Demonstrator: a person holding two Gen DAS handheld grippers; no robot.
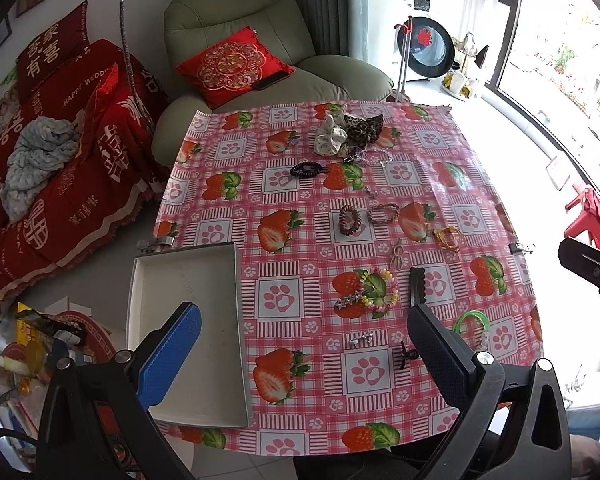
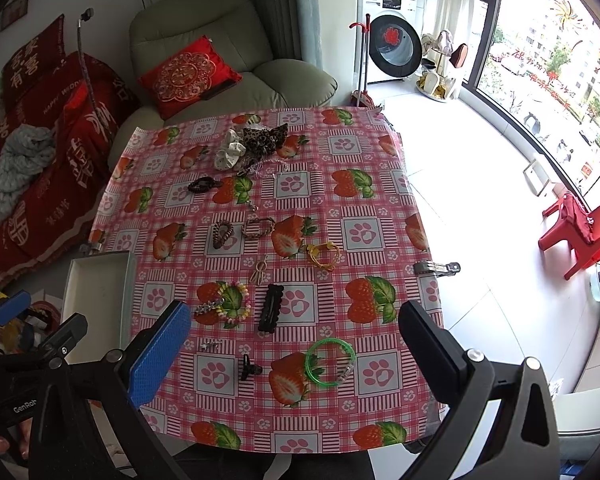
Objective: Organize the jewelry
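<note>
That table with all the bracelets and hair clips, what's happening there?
A person holds a two-finger gripper in each hand above the table. Both the left gripper and right gripper are open and empty. Bracelets, clips and scrunchies lie scattered on the strawberry cloth, and the white tray at the left edge has nothing in it yet.

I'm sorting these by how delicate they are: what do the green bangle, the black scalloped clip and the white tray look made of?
Green bangle: translucent plastic, probably; glossy, light shows through it.
Black scalloped clip: matte black, perhaps coated metal or plastic; the look leaves it open.
White tray: likely cardboard or thin plastic, with thin straight walls and a dull, slightly scuffed floor.
</note>
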